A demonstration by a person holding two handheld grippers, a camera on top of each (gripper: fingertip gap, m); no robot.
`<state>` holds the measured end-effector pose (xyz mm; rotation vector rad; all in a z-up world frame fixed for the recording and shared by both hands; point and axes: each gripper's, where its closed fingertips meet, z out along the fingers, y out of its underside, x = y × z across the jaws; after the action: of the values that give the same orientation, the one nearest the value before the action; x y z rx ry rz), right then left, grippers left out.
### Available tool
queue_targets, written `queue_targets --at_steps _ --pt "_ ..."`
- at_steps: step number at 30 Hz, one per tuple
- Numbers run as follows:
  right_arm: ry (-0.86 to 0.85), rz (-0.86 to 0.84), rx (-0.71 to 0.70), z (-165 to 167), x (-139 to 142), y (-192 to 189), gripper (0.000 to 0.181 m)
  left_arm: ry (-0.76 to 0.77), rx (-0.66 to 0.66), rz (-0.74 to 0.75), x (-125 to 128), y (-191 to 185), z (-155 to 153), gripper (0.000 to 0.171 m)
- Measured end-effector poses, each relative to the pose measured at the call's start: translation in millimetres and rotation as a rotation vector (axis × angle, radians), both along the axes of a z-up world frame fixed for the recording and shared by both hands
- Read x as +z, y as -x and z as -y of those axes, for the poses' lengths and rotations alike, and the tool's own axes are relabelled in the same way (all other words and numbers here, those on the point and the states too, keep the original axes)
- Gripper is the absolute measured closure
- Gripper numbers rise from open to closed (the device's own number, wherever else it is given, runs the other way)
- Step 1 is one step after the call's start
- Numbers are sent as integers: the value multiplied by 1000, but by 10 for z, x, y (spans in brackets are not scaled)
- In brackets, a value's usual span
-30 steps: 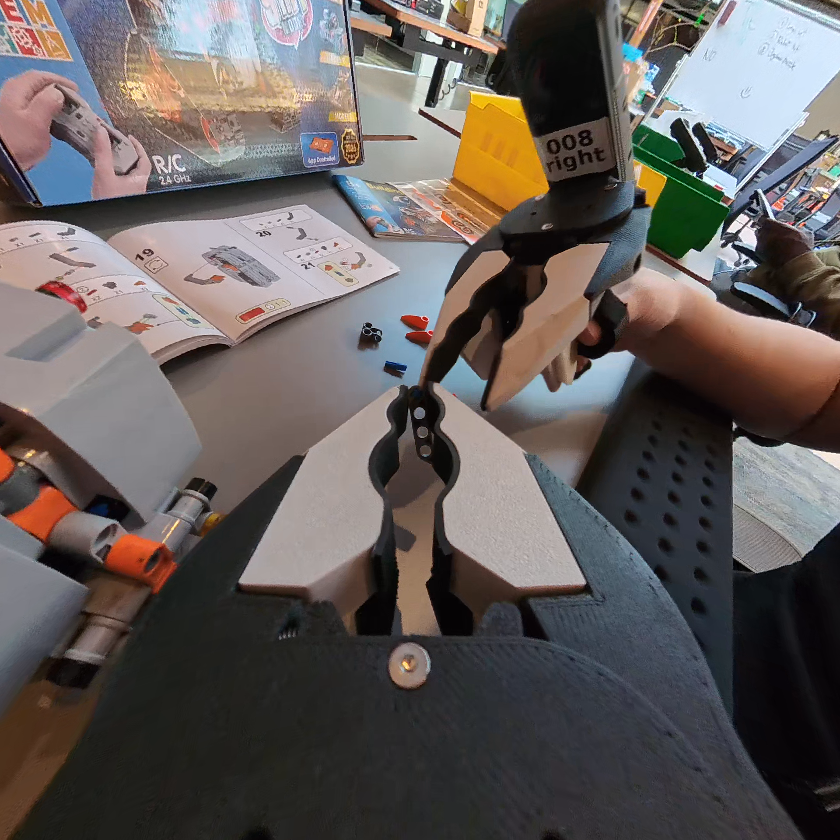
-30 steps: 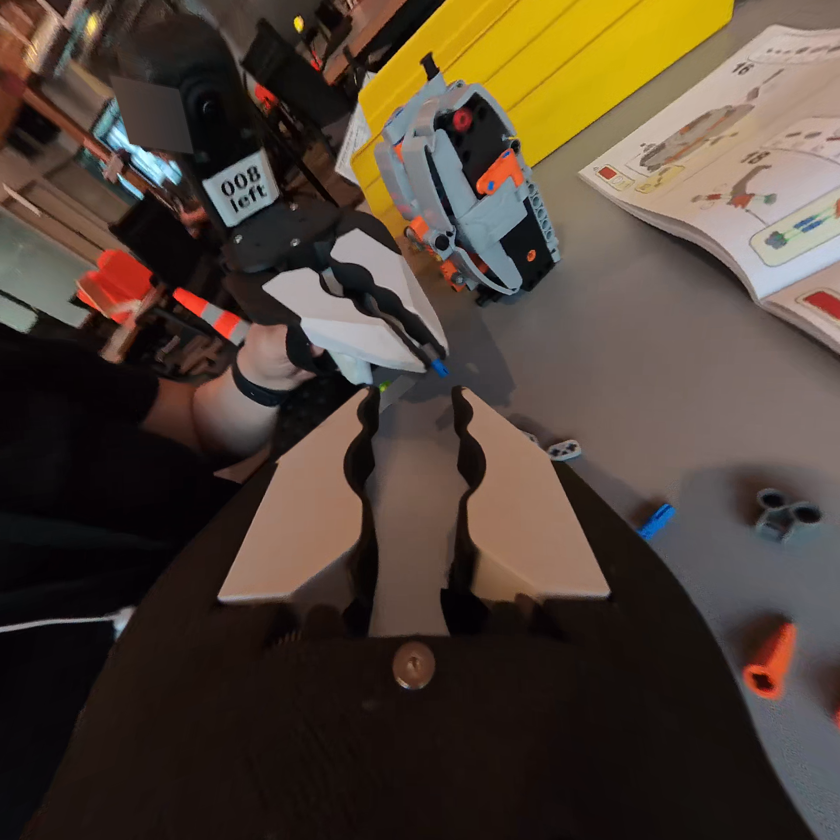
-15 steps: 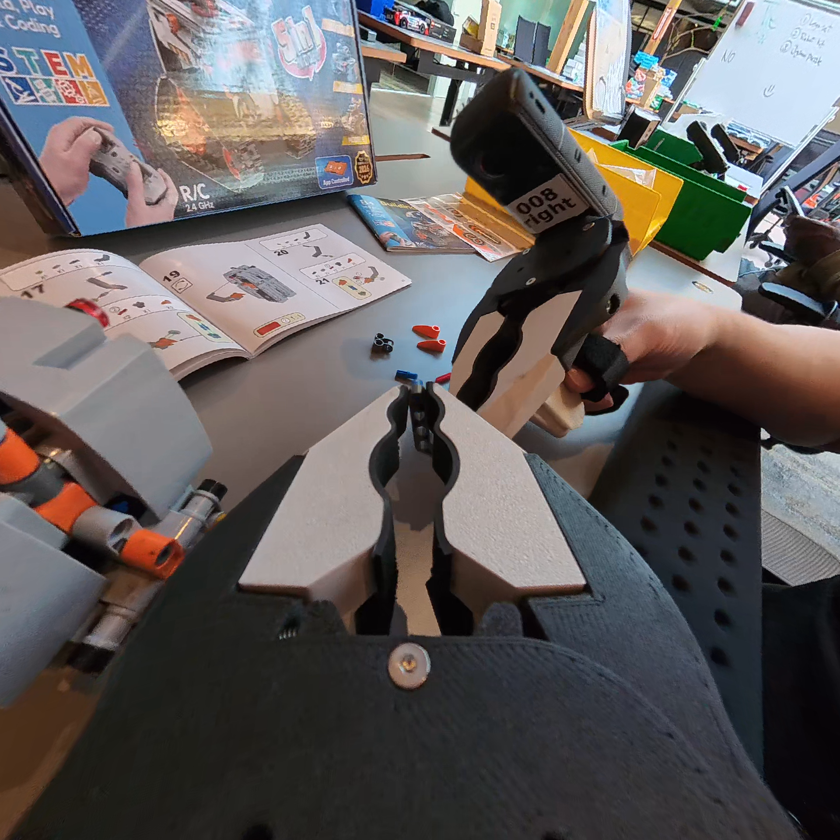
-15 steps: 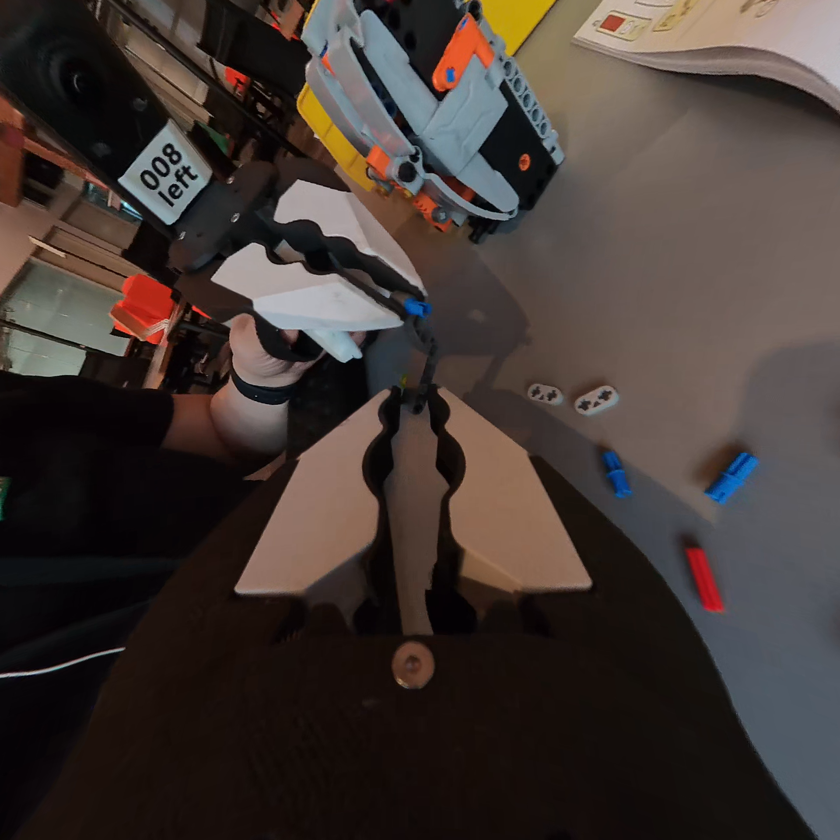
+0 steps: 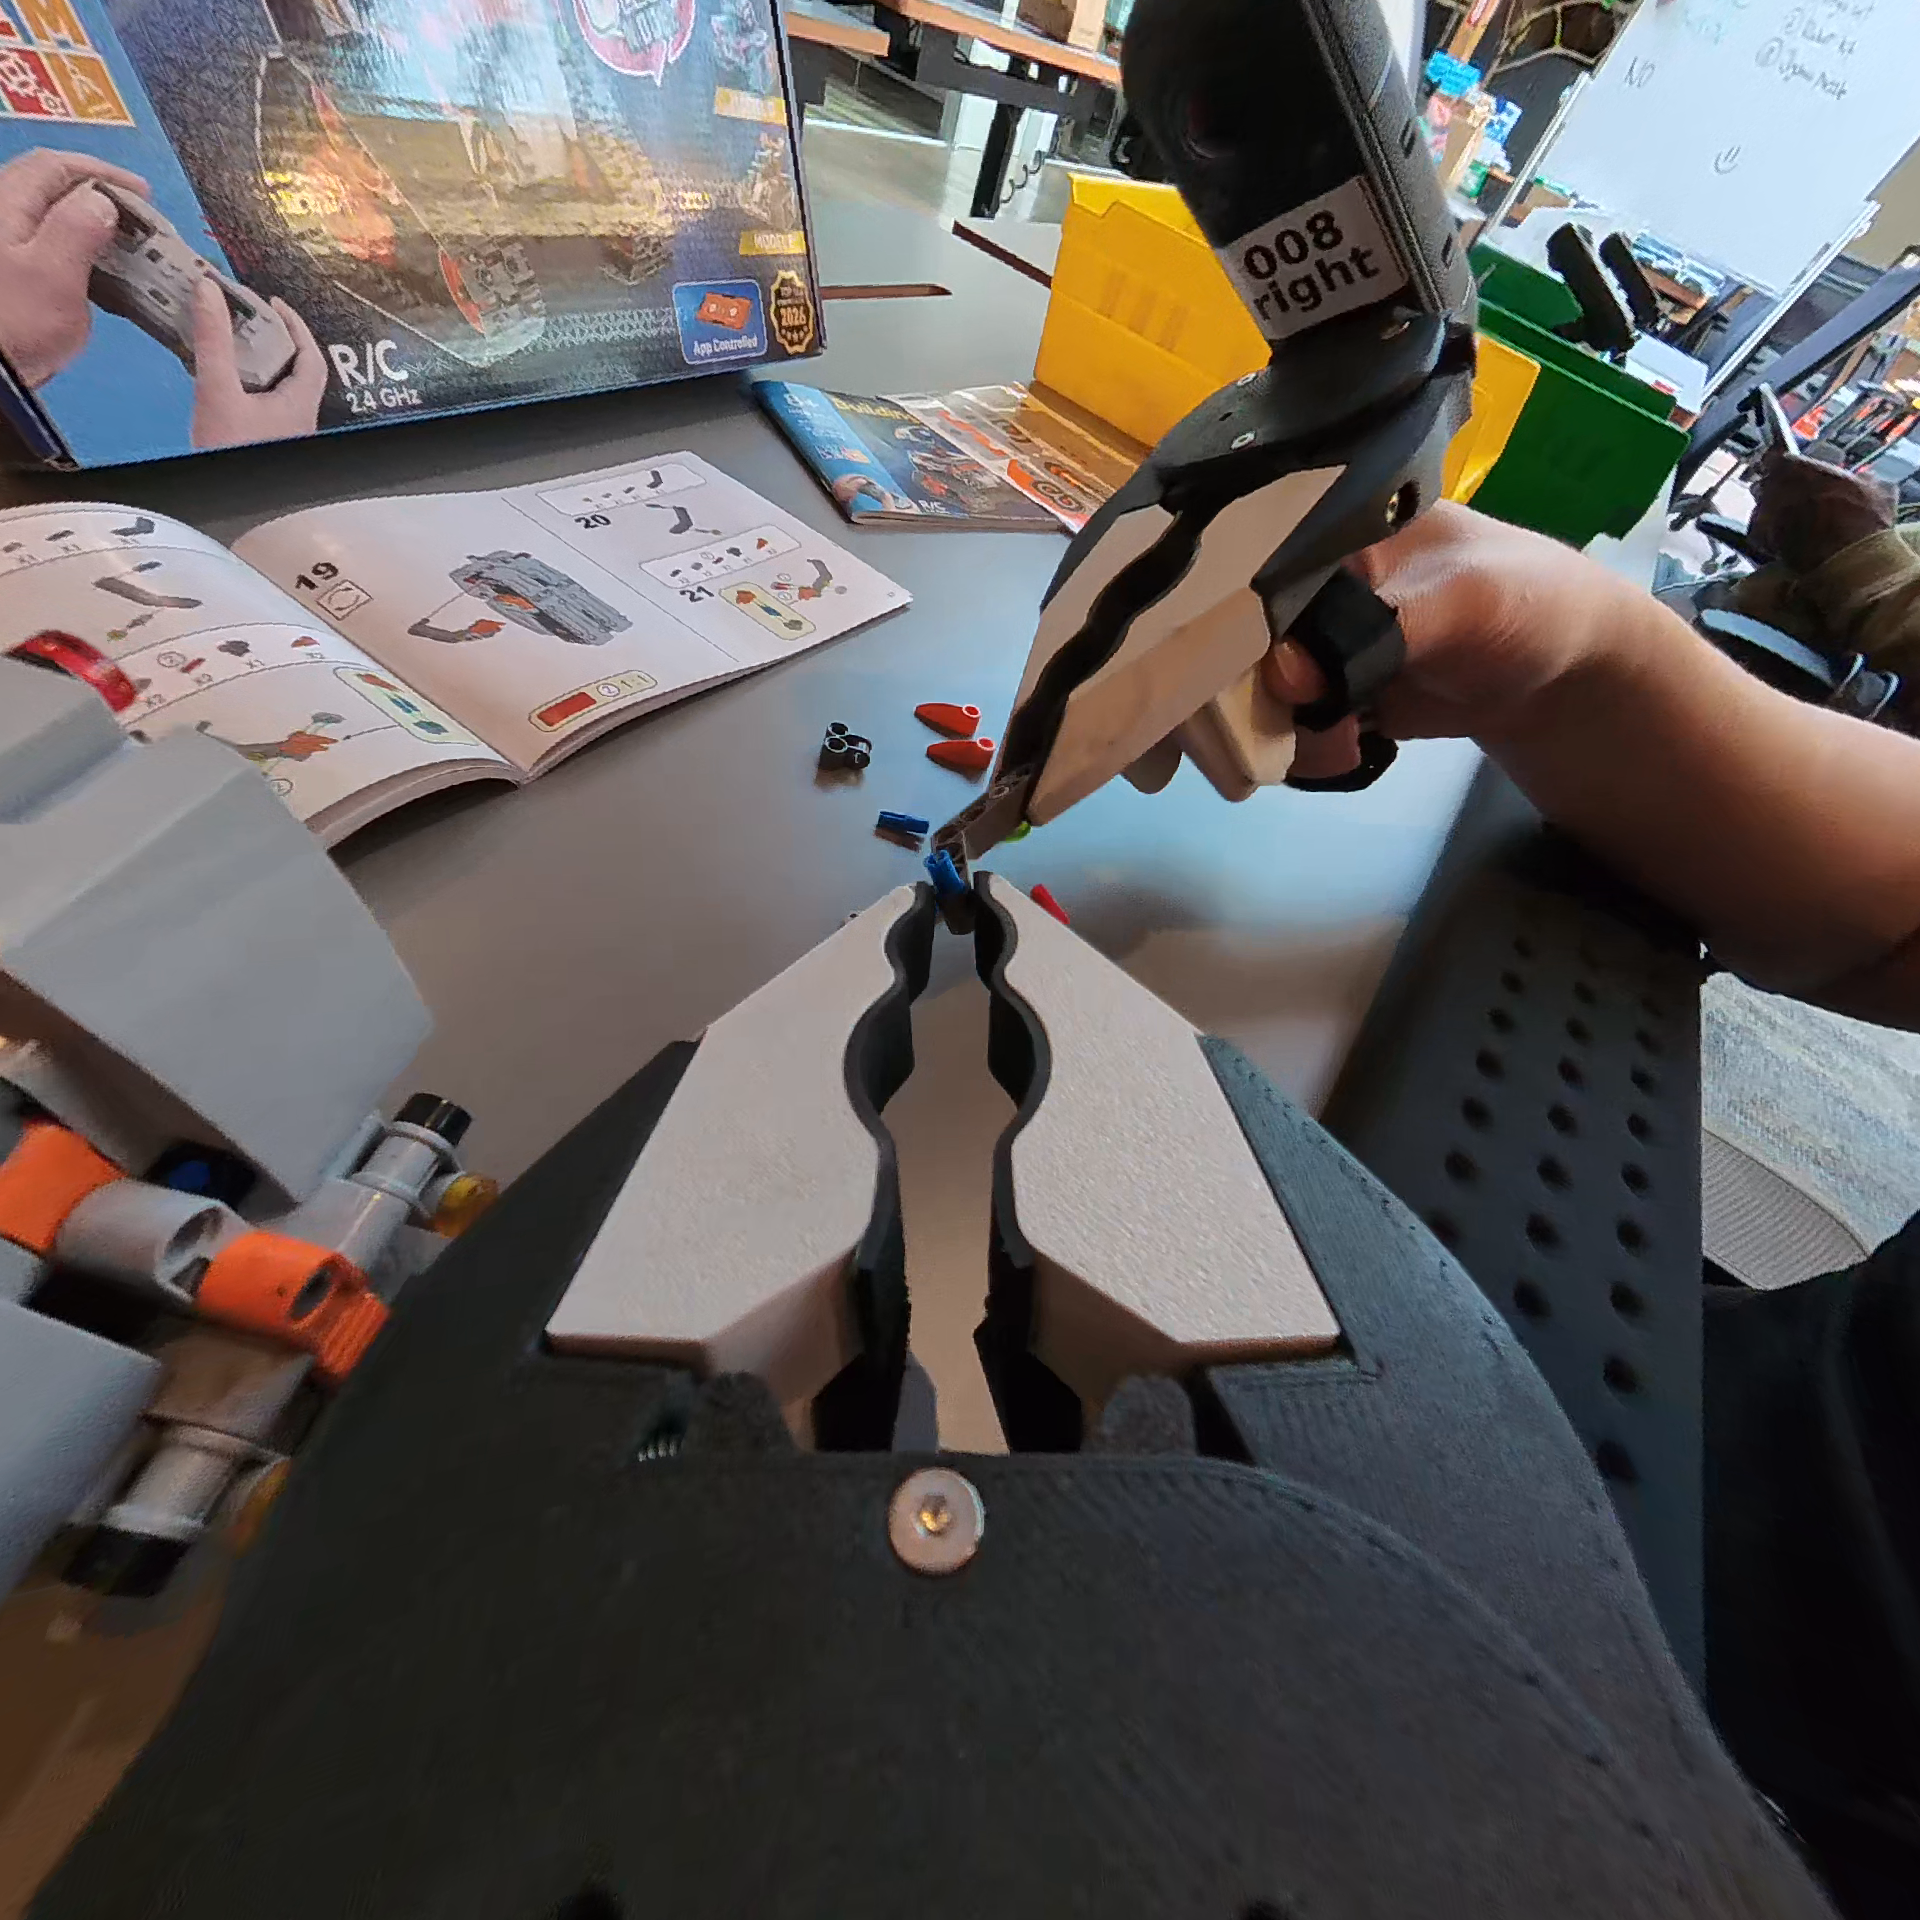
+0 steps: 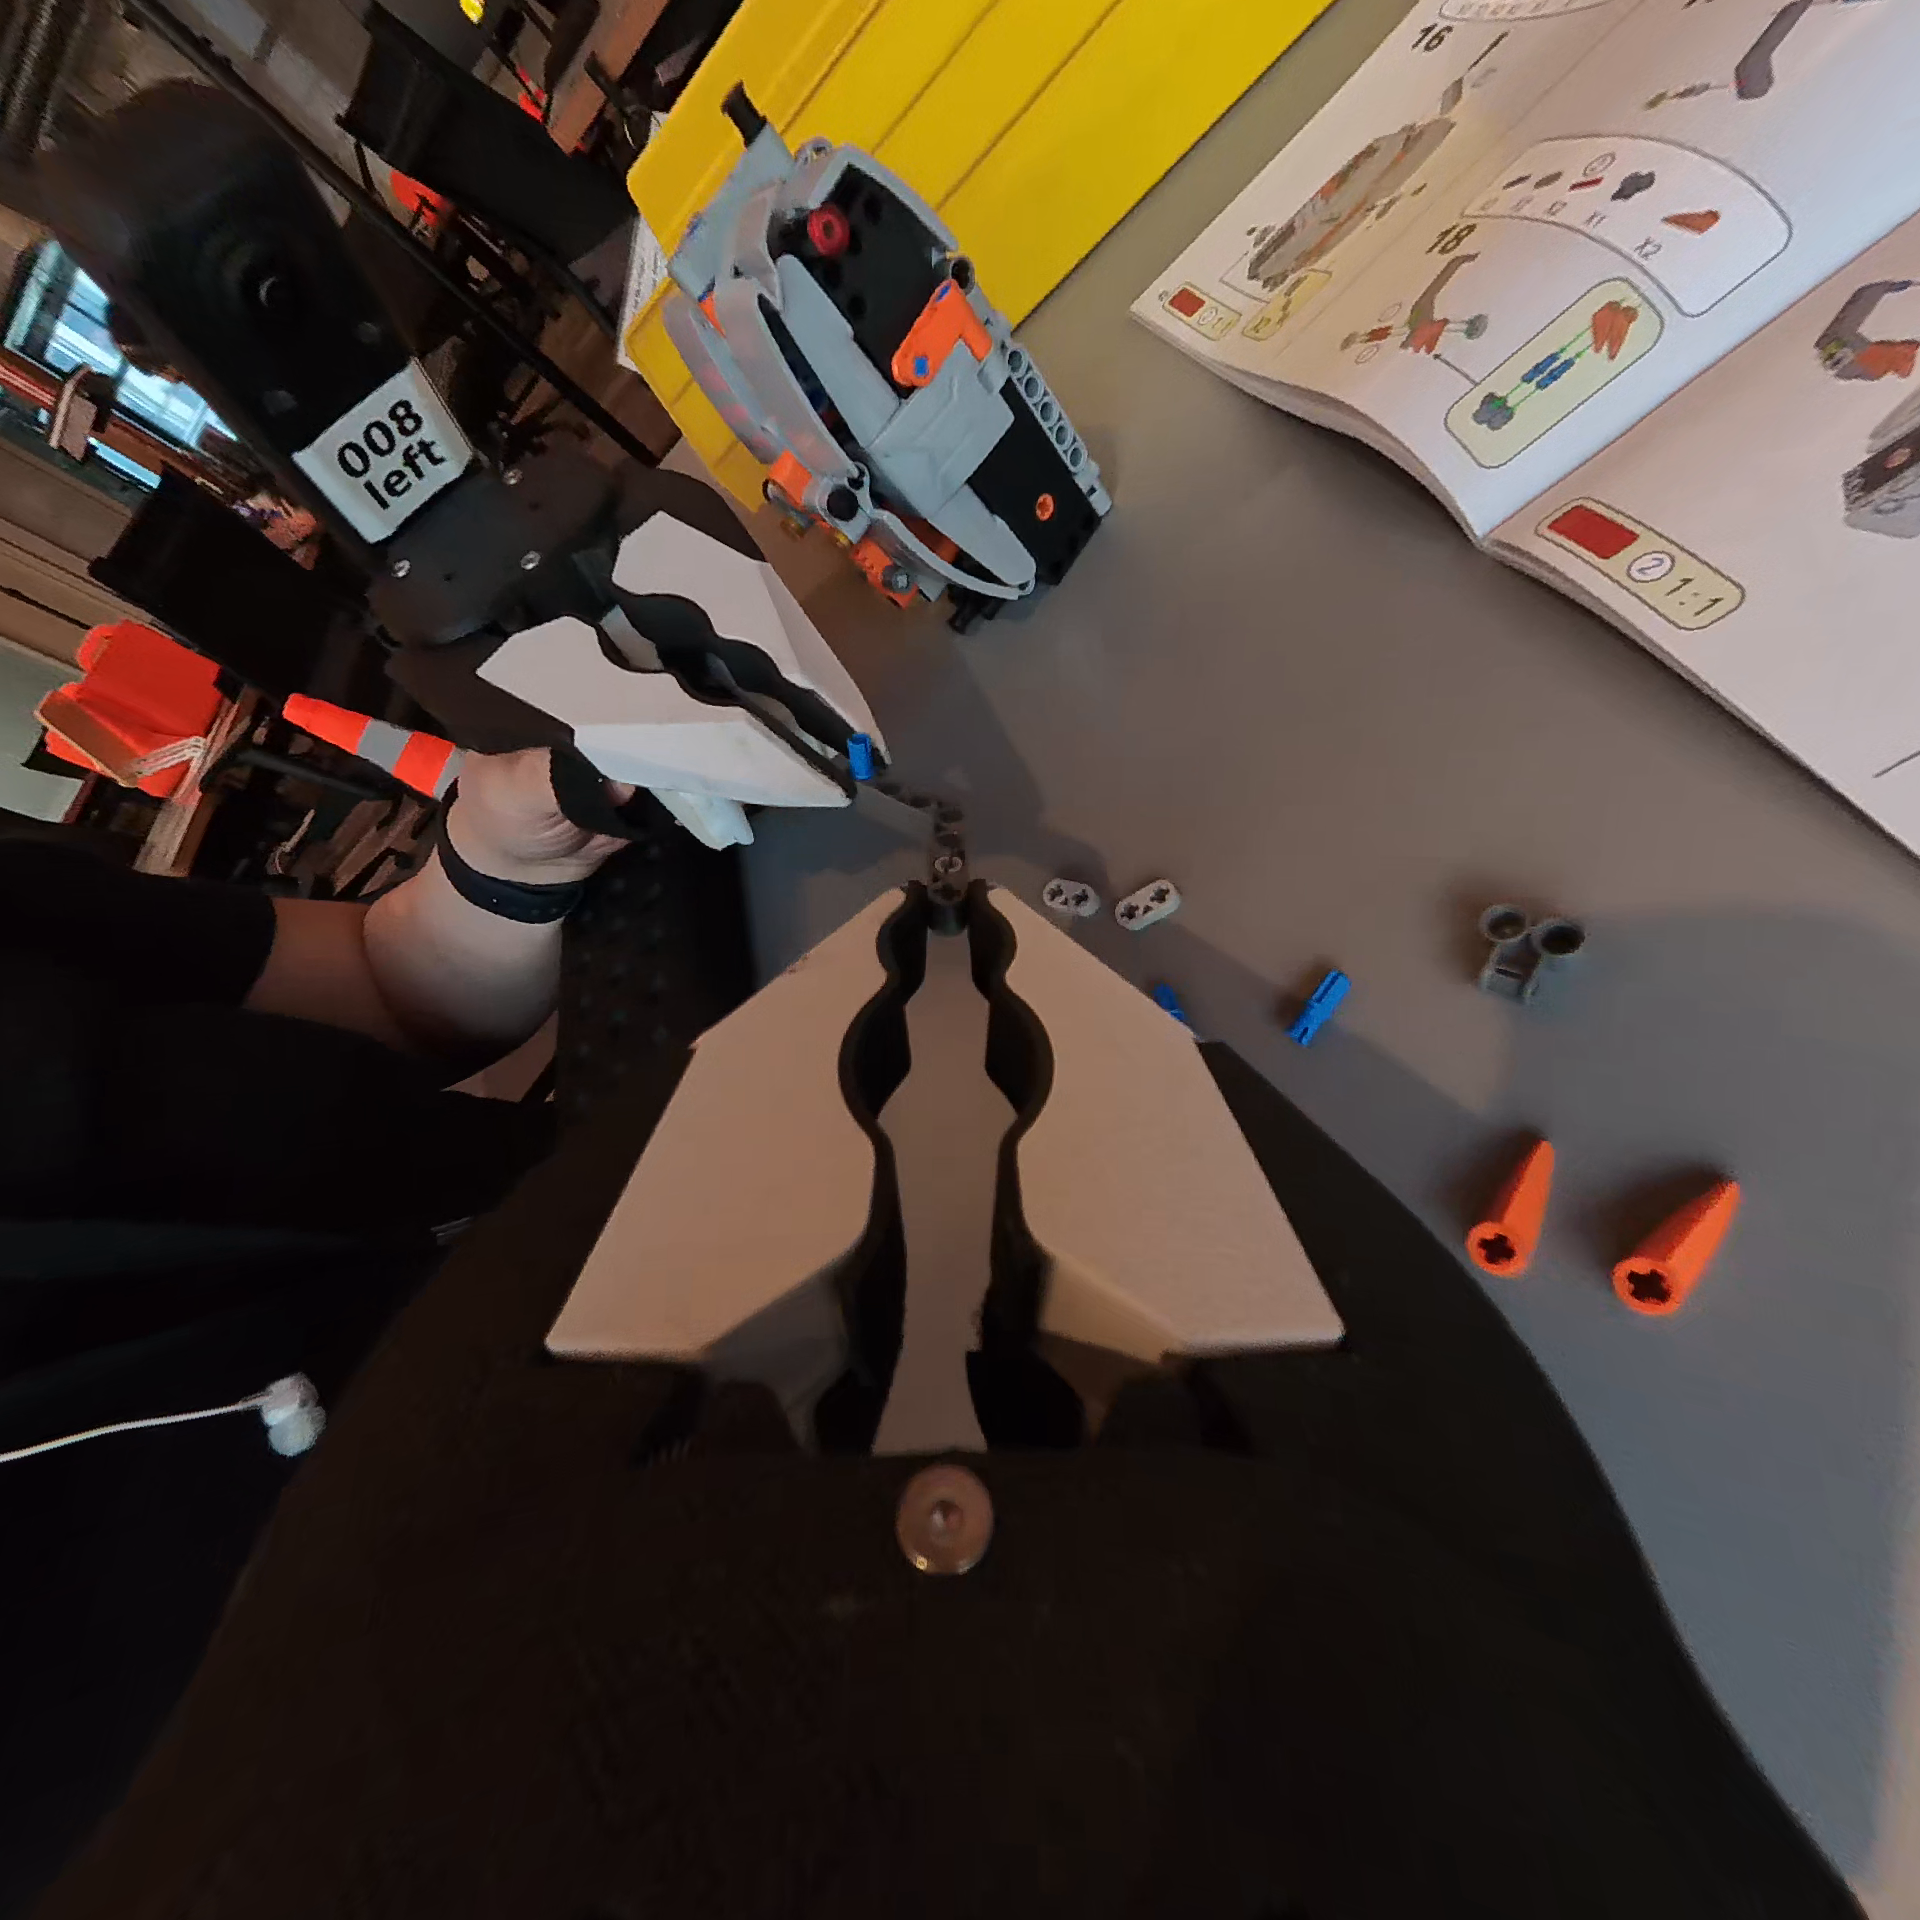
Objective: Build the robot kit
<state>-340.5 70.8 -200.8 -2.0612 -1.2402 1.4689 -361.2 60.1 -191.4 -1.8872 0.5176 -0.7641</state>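
A thin black bent beam (image 6: 930,821) with a blue pin (image 6: 858,753) at one end spans between both grippers above the grey table (image 6: 1351,727). My left gripper (image 5: 951,906) is shut on the pin end of the beam (image 5: 954,902); the blue pin (image 5: 942,871) sticks up above its tips. My right gripper (image 6: 943,906) is shut on the beam's other end. In the left wrist view the right gripper (image 5: 1000,816) comes down from the upper right. In the right wrist view the left gripper (image 6: 854,777) comes in from the left.
A grey, black and orange brick model (image 6: 894,384) stands by a yellow bin (image 6: 935,135). An open instruction booklet (image 5: 468,623), a toy box (image 5: 416,187), two orange cones (image 6: 1507,1205), blue pins (image 6: 1317,1006), a grey connector (image 6: 1522,951) and a perforated black chair back (image 5: 1538,1091) surround the grippers. Both grippers' tips are close together, under 4 cm apart.
The right gripper, open beside the beam a second ago, has shut on its free end. The beam, upright in the left gripper before, is now tipped toward the right gripper.
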Motion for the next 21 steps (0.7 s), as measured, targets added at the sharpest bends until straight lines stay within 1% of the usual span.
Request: queue_targets --at_steps 7,14,19,20,21 --pt "-9 43 73 152 -101 36 173 -13 10 51 67 38 0 166" --pt "-4 63 110 233 -172 57 172 -12 5 48 60 28 1 166" --pt "-43 106 147 307 -269 70 171 -4 -8 17 19 -4 9 166" --pt "-57 109 153 313 -275 71 170 -2 -14 10 10 -12 14 166" --pt "-72 108 151 304 -269 73 165 2 -23 4 -2 -23 22 166"
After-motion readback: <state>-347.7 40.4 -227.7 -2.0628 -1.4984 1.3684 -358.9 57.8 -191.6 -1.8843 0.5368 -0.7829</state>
